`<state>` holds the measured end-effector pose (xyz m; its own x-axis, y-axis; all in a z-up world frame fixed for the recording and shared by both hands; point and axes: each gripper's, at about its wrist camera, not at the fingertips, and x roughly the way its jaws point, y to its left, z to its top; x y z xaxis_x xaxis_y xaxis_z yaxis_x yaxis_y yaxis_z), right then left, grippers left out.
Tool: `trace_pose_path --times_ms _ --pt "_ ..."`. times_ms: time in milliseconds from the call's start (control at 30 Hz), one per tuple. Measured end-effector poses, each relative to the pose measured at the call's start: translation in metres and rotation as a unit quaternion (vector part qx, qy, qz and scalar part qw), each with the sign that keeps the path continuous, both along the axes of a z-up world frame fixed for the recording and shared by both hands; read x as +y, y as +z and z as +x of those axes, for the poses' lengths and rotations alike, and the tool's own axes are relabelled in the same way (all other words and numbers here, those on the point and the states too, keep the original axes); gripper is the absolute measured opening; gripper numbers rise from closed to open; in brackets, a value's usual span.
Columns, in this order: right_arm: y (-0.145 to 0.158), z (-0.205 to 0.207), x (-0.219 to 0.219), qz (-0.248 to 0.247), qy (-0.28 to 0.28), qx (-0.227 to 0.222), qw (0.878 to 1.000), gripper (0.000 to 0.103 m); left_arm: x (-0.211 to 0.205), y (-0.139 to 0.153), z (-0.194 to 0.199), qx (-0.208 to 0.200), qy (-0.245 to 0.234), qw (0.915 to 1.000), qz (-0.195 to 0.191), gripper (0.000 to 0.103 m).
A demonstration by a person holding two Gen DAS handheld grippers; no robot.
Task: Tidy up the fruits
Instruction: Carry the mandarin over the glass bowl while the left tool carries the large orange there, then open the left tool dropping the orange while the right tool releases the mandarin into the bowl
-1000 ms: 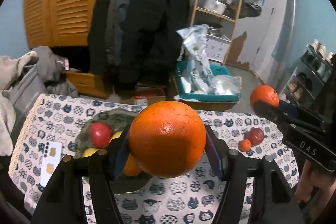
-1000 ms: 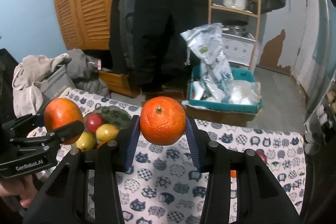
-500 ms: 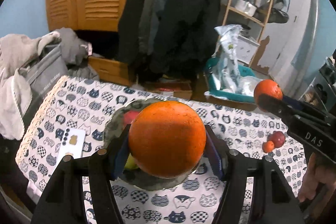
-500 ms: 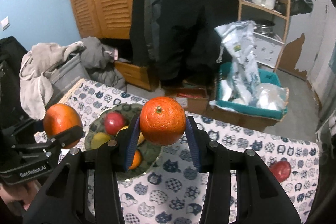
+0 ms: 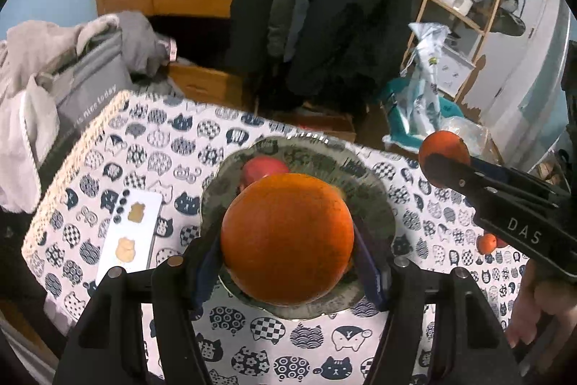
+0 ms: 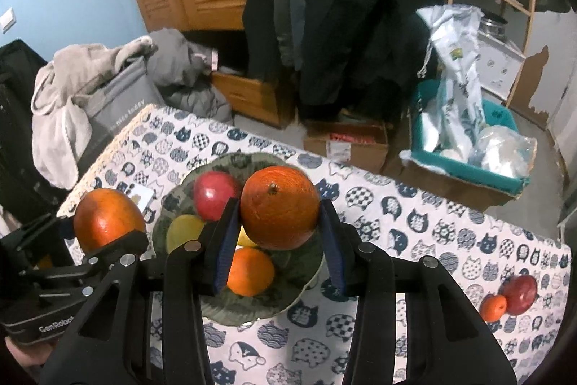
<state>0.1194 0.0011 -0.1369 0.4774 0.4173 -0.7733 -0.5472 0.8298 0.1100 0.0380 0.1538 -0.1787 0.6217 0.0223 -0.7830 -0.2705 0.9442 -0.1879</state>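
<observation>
My left gripper (image 5: 286, 240) is shut on a large orange (image 5: 286, 237) and holds it right above the grey-green fruit bowl (image 5: 375, 201). My right gripper (image 6: 279, 215) is shut on a second orange (image 6: 279, 206), also over the bowl (image 6: 288, 298). The bowl holds a red apple (image 6: 212, 195), a yellow fruit (image 6: 184, 230) and a small orange (image 6: 250, 271). A red apple (image 6: 519, 289) and a small mandarin (image 6: 493, 307) lie on the cat-print tablecloth (image 6: 414, 230) at the far right. The left gripper with its orange also shows in the right wrist view (image 6: 108, 222).
A white phone (image 5: 130, 237) lies on the cloth left of the bowl. A grey bag with clothes (image 5: 72, 74) stands past the table's left edge. Behind the table are hanging coats (image 6: 342, 6), a cardboard box (image 6: 346, 141) and a teal bin (image 6: 468, 147).
Both grippers have moved left and forward with their oranges, from over the open cloth to over the bowl, and tilted to look down on it. Both stay shut.
</observation>
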Motion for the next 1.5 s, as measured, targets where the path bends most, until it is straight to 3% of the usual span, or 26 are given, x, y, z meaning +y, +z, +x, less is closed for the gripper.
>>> trace_pose_path --times_ms 300,767,867,933,1500 --pt "-0.04 0.01 0.01 -0.022 0.003 0.044 0.999 0.042 0.001 -0.052 0.012 0.068 -0.008 0.9973 -0.027 0.067" --pt "-0.069 0.018 0.001 -0.032 -0.006 0.08 0.996 0.042 -0.015 -0.086 0.024 0.134 -0.034 0.9894 -0.044 0.067" --pt "-0.071 0.021 0.0 -0.029 -0.009 0.085 0.996 0.042 -0.016 -0.08 0.024 0.118 -0.035 0.9915 -0.042 0.07" --pt "-0.073 0.022 0.0 -0.027 -0.009 0.089 0.996 0.042 -0.017 -0.075 0.024 0.11 -0.035 0.9926 -0.036 0.082" --pt "-0.094 0.028 0.015 -0.036 0.01 0.127 0.991 0.044 0.013 -0.061 0.018 0.086 0.022 0.9957 -0.025 0.082"
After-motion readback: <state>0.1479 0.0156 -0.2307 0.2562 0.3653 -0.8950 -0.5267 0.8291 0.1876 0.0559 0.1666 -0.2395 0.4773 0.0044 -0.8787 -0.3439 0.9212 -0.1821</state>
